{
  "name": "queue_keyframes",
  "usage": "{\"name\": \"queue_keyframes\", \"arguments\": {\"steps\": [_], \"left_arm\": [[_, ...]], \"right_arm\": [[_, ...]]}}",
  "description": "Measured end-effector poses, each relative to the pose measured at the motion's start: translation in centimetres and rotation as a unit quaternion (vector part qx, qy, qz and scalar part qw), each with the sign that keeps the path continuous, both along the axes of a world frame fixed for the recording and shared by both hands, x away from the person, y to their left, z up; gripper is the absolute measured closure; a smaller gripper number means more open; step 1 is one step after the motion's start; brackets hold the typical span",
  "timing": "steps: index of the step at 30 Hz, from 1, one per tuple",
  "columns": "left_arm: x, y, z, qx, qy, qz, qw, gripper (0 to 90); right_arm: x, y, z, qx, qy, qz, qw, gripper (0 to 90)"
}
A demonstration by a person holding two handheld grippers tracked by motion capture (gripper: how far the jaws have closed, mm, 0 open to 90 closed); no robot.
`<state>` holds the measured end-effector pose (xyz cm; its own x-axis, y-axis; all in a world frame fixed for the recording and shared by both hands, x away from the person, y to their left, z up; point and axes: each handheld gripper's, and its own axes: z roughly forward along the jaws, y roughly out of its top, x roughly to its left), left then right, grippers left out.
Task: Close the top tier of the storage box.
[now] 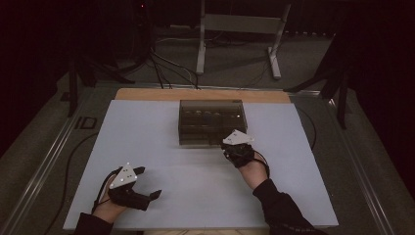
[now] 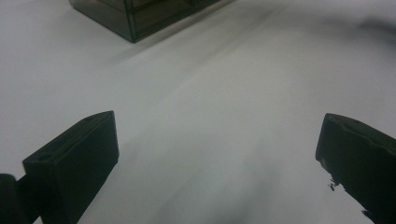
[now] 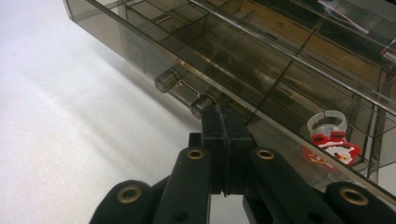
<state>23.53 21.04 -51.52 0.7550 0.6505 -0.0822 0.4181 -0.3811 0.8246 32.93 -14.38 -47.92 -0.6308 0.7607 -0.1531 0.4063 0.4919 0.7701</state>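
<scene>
Dim room, soft blurry close-ups

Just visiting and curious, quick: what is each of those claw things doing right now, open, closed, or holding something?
Left gripper: open, holding nothing, above the white table.
Right gripper: shut, tips at the clear drawer handle of the smoky plastic organizer box; whether it grips the handle cannot be told.

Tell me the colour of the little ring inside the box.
The ring has a clear band with a red and white charm; the right gripper view shows it best.

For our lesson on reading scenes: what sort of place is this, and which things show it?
Probably a recording lab or studio: a white-covered table ringed by dark curtains, loose floor cables, and a metal stand behind it.
</scene>
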Motion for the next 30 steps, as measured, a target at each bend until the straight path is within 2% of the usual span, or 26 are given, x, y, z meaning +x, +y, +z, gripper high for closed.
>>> {"name": "queue_keyframes", "arguments": {"steps": [30], "left_arm": [[-0.02, 0.0, 0.01, 0.0, -0.001, 0.0, 1.0, 0.1]], "right_arm": [[0.99, 0.32, -0.1, -0.002, 0.003, -0.007, 1.0, 90.0]]}}
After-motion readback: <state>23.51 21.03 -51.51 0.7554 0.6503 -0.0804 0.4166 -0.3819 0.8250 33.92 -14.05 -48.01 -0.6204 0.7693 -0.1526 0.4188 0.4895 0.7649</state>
